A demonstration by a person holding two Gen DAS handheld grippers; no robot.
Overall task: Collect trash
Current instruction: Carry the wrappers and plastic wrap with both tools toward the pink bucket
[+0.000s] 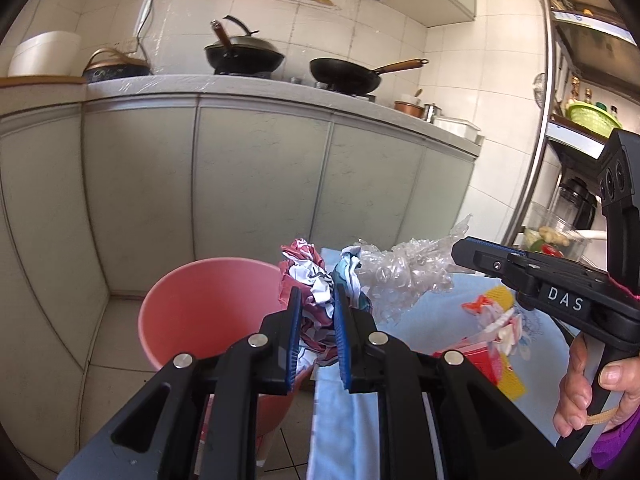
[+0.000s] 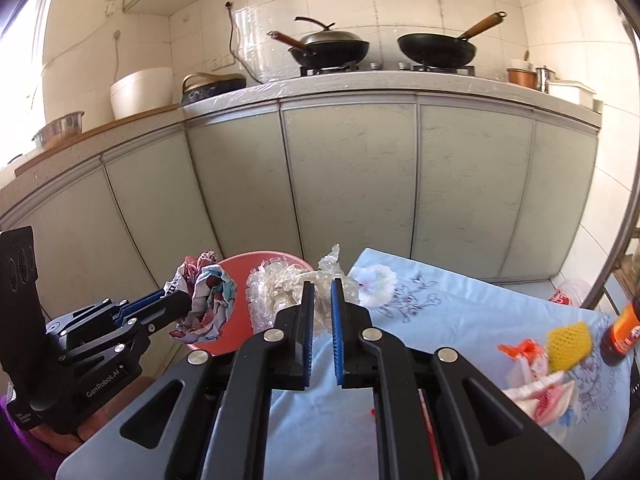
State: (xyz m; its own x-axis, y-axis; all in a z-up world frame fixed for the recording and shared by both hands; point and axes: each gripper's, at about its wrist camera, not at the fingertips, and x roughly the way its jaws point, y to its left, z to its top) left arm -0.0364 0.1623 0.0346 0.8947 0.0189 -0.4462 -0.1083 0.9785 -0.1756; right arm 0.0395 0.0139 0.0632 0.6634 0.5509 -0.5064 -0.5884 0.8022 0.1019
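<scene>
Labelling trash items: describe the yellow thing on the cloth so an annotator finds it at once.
Start at the blue cloth covering the table in front of the cabinets. Near its right end, beside a brown bottle, lies a yellow foam net. Its plain yellow mesh sets it apart from the red-and-white wrappers touching it.

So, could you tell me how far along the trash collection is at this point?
Done: nothing shows inside the pink plastic bin yet. In hand: the left gripper holds a crumpled printed paper wad by the bin's rim; the right gripper holds crinkled clear plastic wrap. Left: the yellow foam net and red-and-white wrappers lie on the light blue tablecloth.
</scene>
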